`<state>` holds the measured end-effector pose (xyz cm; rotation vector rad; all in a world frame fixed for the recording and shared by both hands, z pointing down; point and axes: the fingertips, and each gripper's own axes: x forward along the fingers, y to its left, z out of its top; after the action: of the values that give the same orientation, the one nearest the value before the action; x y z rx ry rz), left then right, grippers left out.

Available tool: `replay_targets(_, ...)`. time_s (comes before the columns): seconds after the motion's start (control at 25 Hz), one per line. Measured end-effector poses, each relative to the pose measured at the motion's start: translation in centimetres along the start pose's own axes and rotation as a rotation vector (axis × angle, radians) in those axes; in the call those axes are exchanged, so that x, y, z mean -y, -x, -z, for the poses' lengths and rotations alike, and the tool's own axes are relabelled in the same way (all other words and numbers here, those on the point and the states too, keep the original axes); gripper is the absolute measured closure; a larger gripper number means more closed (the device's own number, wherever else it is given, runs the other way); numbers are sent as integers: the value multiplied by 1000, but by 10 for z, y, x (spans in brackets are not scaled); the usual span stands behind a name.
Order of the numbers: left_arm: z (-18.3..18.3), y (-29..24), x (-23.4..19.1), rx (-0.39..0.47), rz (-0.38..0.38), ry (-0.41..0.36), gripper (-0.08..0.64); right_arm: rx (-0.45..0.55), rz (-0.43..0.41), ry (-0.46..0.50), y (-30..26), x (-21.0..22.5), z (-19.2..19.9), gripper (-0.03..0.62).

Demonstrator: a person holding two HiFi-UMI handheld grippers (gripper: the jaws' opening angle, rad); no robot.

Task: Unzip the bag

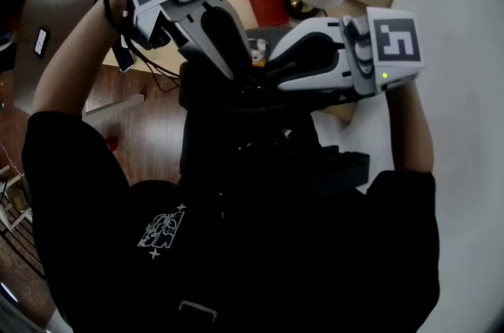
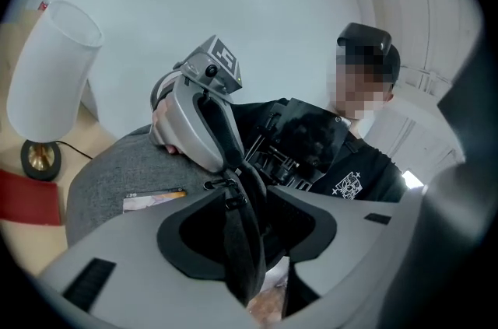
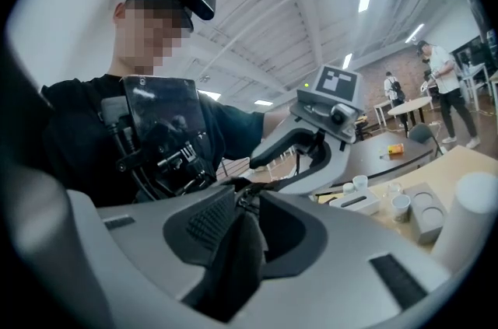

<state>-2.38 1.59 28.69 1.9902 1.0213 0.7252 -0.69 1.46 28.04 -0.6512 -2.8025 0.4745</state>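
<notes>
Black fabric bag (image 1: 236, 142) held at the person's chest, six o'clock of both tongs: right tongs (image 1: 269, 78) clamp a dark fold; left tongs (image 1: 240, 74) gape loosely around its strap (image 2: 241, 242).

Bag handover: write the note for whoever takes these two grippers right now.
Left gripper: jaws apart, with a dark strip of the bag between them, not clamped.
Right gripper: looks closed on a fold of the bag's dark fabric.
Things: the bag hangs in front of the person's chest, and both grippers meet at its top. A small dark fitting, probably the zipper pull, sits at the left tips.
Done: the bag is steadied. Whether the zip has opened at all cannot be told.
Left: pinch the pull and draw it along.
</notes>
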Motion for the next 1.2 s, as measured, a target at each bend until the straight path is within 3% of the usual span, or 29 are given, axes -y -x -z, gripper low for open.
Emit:
replay_targets(0.24, 16, -10, -2, -60, 17, 44, 414, -7, -8, -7, 0, 0, -2, 465)
replay_targets(0.48, 3, -5, 5, -31, -14, -16, 460, -9, -11, -6, -1, -1, -1, 465)
replay_targets(0.76, 14, -17, 4, -115, -46, -25, 459, -11, -18, -12, -1, -2, 0, 465)
replay_targets(0.84, 14, -18, 4, -107, -48, -18, 525, -7, -19, -12, -1, -2, -1, 465)
replay_targets(0.92, 11, -20, 8, -93, -45, -18, 529, -3, -16, -13, -1, -2, -2, 466)
replay_targets(1.2, 17, -30, 10, -200, -178, -148, 526, -31, -8, -8, -1, 1, 5, 466)
